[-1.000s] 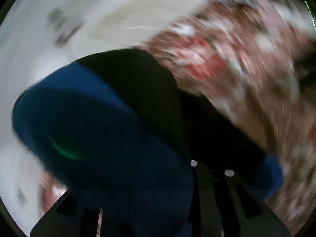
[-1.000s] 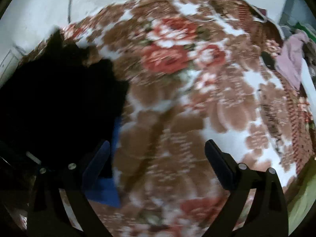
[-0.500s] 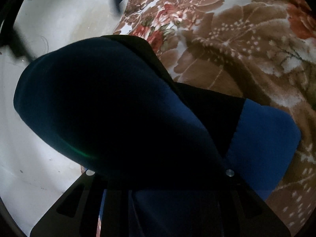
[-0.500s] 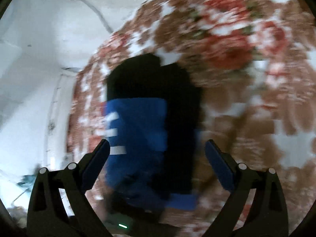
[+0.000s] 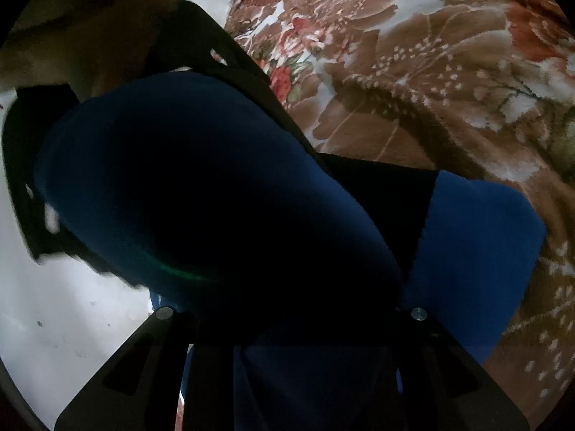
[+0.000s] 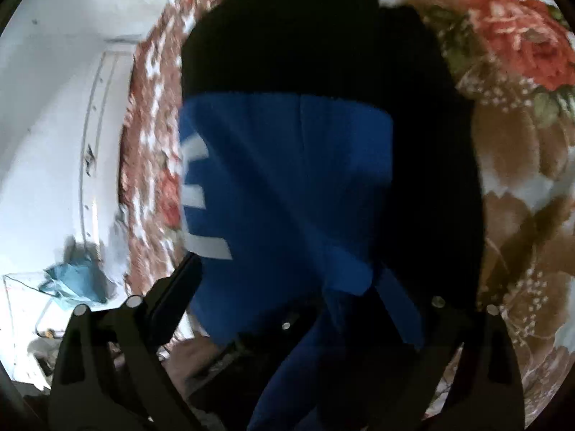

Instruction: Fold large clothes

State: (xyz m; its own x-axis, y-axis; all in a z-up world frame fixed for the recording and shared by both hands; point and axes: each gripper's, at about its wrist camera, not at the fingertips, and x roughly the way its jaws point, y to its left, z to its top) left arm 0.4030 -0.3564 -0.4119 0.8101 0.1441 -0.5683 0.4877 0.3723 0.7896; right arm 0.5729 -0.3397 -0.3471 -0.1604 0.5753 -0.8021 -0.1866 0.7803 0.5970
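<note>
Two colours make up the garment (image 6: 287,179): soft matte blue cloth with pale grey stripes at one edge, joined to black cloth. It lies partly folded on the floral blanket (image 6: 521,165), a plush brown, red and white cover with a leaf-and-rose pattern. In the right wrist view its long axis runs away from the camera, black end farthest, blue panel nearest. A bulging, rounded fold of the garment (image 5: 201,194) is pinched in the clenched left gripper (image 5: 287,323), with a blue flap resting on the blanket beside it. The right gripper (image 6: 309,287) is closing with its jaws wide, the blue cloth between them; whether the pads press on it cannot be told. No containers can be made out.
</note>
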